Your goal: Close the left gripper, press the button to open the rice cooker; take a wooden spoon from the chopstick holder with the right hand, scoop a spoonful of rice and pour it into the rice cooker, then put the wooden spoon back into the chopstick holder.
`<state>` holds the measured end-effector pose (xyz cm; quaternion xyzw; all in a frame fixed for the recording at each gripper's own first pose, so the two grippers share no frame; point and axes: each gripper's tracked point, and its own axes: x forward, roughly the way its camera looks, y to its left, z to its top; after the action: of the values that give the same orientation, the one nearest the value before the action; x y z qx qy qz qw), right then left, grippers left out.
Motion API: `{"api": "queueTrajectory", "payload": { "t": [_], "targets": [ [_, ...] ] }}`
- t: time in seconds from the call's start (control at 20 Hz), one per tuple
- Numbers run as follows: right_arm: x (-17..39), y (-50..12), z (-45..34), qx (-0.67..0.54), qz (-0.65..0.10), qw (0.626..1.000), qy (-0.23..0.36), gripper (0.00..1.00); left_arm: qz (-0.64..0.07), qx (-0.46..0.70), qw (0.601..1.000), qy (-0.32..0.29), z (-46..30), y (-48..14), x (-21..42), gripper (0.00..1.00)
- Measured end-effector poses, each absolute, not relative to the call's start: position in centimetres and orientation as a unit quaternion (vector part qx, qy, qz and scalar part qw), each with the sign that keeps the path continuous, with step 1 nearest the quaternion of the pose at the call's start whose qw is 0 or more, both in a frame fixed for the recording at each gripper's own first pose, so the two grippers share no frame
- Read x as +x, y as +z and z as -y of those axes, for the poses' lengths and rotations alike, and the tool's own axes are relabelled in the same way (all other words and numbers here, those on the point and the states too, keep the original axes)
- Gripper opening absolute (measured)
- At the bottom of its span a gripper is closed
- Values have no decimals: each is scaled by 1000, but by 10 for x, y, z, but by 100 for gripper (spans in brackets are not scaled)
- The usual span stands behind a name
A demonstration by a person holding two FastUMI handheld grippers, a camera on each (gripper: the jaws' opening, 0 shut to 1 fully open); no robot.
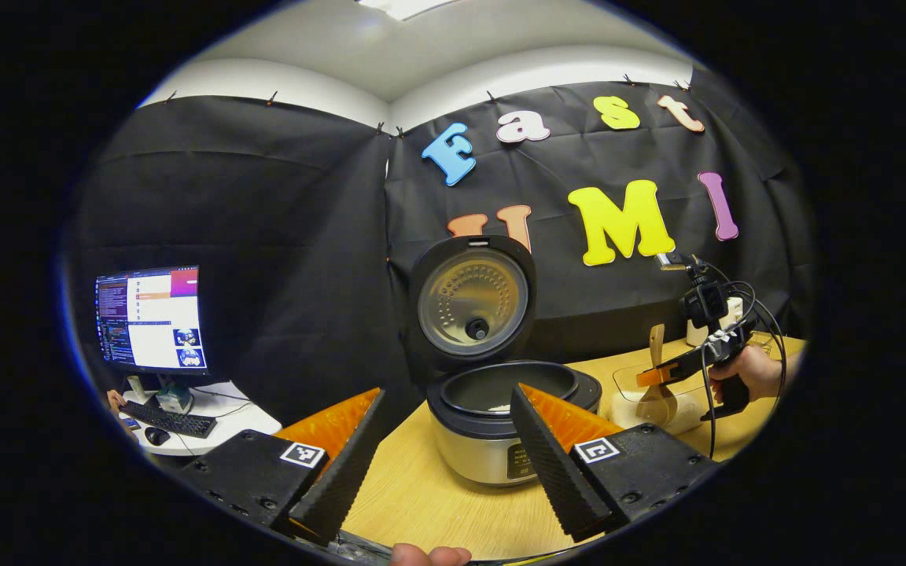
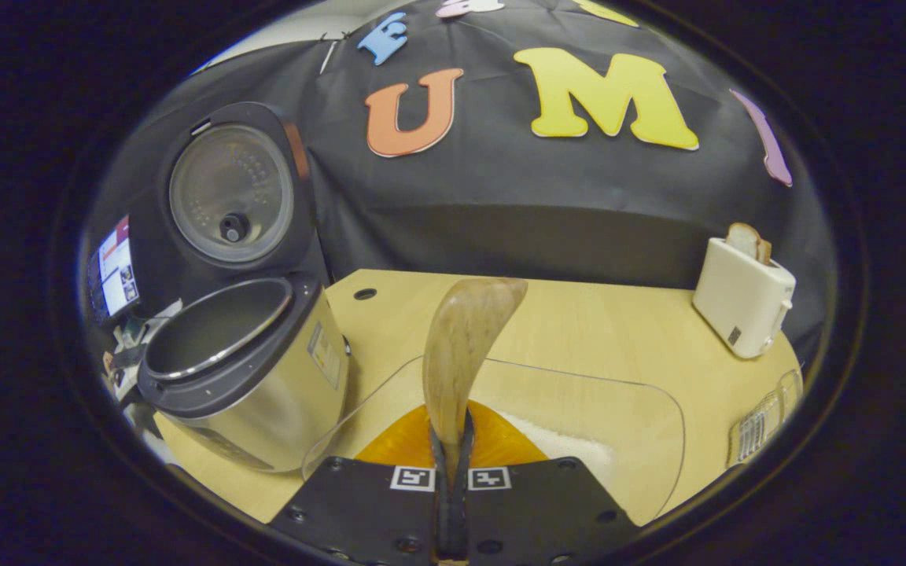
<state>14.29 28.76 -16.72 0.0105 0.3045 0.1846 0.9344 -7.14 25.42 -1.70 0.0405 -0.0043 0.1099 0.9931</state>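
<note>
Spoon held above the rice tub, rice cooker (image 2: 244,369) lid up

Right gripper (image 2: 451,464) fingers clamp the wooden spoon (image 2: 461,346), bowl pointing forward-up; left gripper (image 1: 445,456) fingers spread apart; no readable labels.

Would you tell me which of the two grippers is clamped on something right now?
The right gripper: its fingers are shut on the wooden spoon above the clear rice container. The left gripper is open and empty before the rice cooker.
</note>
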Motion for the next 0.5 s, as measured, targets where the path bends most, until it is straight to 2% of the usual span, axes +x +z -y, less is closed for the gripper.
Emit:
{"api": "queueTrajectory", "payload": {
  "t": [0.5],
  "targets": [
    [143, -164, -310, 178, -352, 895, 207, 1, -1, 25, 994, 108, -255, -19, -71, 99]
  ]
}}
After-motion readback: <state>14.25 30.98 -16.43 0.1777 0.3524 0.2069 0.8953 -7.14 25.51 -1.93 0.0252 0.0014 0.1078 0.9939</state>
